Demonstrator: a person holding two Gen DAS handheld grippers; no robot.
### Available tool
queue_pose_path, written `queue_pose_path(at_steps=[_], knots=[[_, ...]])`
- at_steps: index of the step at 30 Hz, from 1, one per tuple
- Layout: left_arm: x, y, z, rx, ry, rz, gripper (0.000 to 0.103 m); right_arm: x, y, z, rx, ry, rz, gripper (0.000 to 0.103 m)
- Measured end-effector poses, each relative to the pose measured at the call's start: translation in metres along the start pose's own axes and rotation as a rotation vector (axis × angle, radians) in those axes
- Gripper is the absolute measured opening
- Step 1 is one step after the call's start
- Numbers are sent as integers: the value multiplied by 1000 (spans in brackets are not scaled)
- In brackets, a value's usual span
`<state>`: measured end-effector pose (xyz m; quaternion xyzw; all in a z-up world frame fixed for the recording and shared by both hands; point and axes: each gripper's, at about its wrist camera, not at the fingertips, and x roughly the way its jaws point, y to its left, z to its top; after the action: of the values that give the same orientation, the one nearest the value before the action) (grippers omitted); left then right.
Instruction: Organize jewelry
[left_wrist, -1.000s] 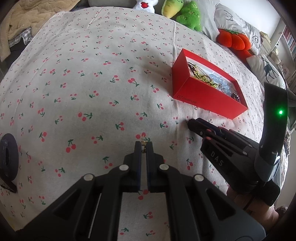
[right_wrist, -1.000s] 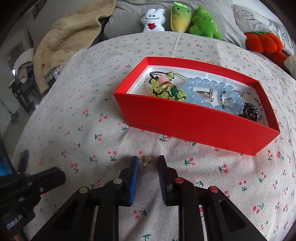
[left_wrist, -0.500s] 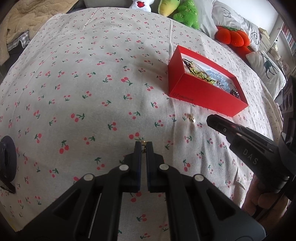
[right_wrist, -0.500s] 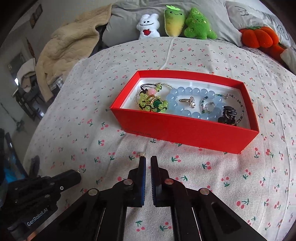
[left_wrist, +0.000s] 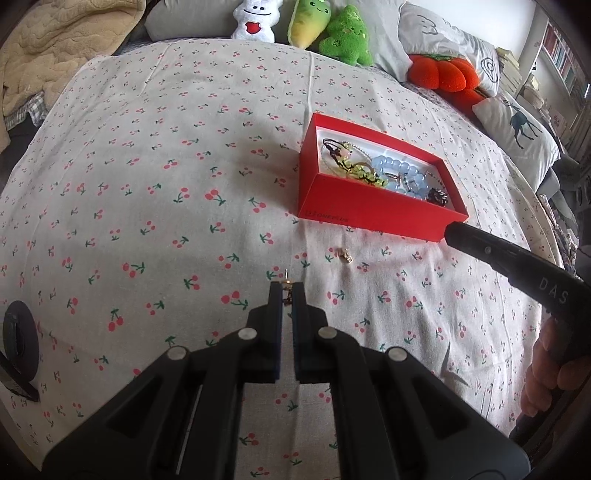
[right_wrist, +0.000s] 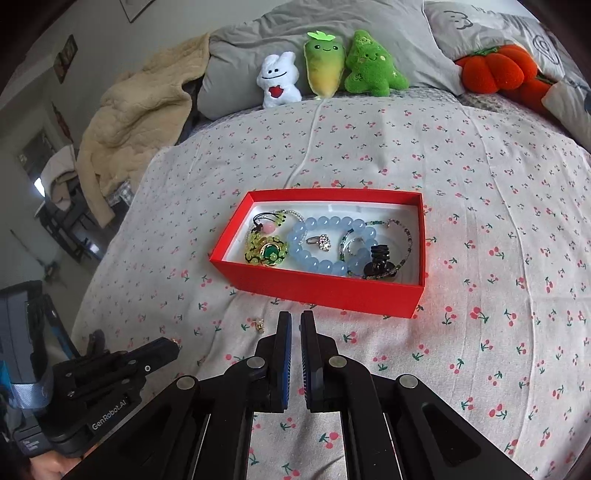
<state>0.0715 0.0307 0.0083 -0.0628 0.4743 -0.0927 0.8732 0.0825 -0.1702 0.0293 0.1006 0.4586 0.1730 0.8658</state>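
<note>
The left gripper (left_wrist: 287, 291) pinches a small gold earring (left_wrist: 287, 290) at its fingertips, above the cherry-print bedsheet (left_wrist: 147, 177). The right gripper (right_wrist: 295, 325) has its fingers nearly together with nothing between them. A second gold earring (right_wrist: 260, 325) lies on the sheet just left of its tips. Farther on sits the red box (right_wrist: 325, 293) holding a blue bead bracelet (right_wrist: 321, 266), a ring (right_wrist: 320, 241) and other pieces

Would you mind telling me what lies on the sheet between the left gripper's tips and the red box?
In the left wrist view, one small gold earring lies on the cherry-print sheet between left gripper and red box.
</note>
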Motion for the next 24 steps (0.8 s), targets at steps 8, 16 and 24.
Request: queue_pose_path(at_steps=[8,16,24], knots=[[2,7,-2,-21,6,17,6,23,25,-11,-81,2,-49,7],[4,17,-7,-41,23,9,6,75,30,-23,-78,91,-94,40],[6,27,-5,-70,32,-4,5,92,50,-24,-142,54,-139,64]])
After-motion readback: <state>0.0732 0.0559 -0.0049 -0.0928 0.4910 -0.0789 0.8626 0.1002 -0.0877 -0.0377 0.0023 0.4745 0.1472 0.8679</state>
